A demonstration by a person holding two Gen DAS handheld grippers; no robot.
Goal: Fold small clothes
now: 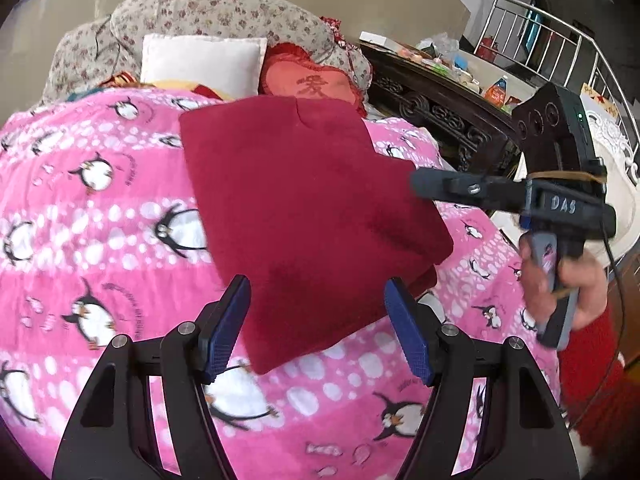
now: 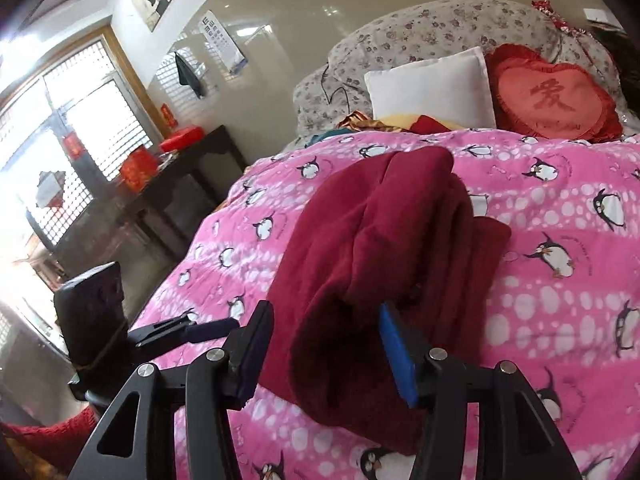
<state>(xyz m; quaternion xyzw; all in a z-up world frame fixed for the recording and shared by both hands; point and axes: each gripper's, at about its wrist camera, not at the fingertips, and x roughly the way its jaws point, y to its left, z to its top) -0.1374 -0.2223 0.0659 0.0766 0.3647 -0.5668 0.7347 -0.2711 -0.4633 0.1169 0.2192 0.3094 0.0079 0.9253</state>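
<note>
Mid-frame on the blanket (image 1: 100, 220) lay the folded garment (image 1: 304, 216); both grippers (image 1: 318, 328) (image 2: 326, 350) had fingers spread, empty; a careless grab could undo its loose folds

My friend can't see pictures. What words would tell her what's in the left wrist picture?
A dark red folded garment lies on a pink penguin-print blanket, with the open left gripper just in front of its near edge. The right gripper reaches in from the right beside the cloth; a white pillow and a red heart cushion sit behind.
</note>
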